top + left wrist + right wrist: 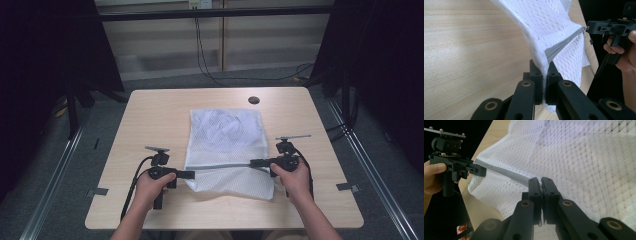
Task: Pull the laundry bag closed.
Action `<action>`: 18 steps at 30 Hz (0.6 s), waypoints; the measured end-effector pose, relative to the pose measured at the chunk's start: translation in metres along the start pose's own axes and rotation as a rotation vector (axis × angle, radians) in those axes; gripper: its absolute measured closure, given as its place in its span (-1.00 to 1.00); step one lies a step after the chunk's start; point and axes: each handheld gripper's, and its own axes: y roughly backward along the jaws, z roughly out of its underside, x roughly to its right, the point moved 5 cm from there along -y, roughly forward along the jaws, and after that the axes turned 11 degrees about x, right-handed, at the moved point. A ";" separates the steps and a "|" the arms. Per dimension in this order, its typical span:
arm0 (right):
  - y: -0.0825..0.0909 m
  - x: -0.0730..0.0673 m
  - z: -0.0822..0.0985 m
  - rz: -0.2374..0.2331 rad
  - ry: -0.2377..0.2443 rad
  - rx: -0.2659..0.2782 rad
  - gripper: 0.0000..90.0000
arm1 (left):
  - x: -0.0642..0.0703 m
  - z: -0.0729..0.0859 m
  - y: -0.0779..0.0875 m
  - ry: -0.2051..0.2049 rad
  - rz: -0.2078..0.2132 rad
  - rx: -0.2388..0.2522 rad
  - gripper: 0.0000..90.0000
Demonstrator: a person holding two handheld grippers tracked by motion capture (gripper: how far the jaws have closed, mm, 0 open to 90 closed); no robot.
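Observation:
A white mesh laundry bag (pixel 226 145) lies on the wooden table (pixel 160 110), with a grey zipper band (pixel 220 165) running across its near part. My left gripper (pixel 191 174) is shut on the bag's left edge at the zipper's end; its jaws pinch the mesh (pixel 544 72). My right gripper (pixel 254 162) is shut on the right end of the zipper (pixel 540 185). The zipper band (pixel 504 172) stretches taut between both grippers and the bag's near part is lifted slightly. Something white and crumpled shows through the mesh (pixel 225 125).
A round cable hole (pixel 254 100) sits near the table's far edge. Bare tabletop lies left and right of the bag. Black curtains and cables surround the table. The other hand and gripper (pixel 614 27) appear in the left gripper view.

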 end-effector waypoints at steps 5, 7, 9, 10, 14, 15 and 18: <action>0.001 0.001 0.000 0.003 -0.002 0.002 0.93 | -0.001 0.000 0.000 -0.013 -0.001 -0.005 0.95; 0.001 0.001 0.000 0.002 -0.003 0.002 0.93 | 0.000 0.000 0.000 0.000 -0.003 -0.001 0.95; 0.002 0.002 0.000 0.007 -0.002 0.003 0.93 | -0.001 0.000 0.000 -0.008 -0.009 0.003 0.95; 0.003 0.002 -0.001 0.011 -0.006 0.003 0.93 | -0.002 -0.001 0.000 -0.006 -0.011 0.004 0.95; 0.006 0.006 -0.001 0.016 -0.010 0.009 0.93 | -0.001 -0.001 0.001 0.000 -0.013 0.009 0.95; 0.006 0.006 -0.001 0.020 -0.012 0.009 0.93 | -0.001 -0.001 0.001 0.001 -0.013 0.011 0.95; 0.008 0.007 -0.002 0.019 -0.011 0.013 0.93 | -0.001 -0.001 0.001 0.000 -0.011 0.009 0.95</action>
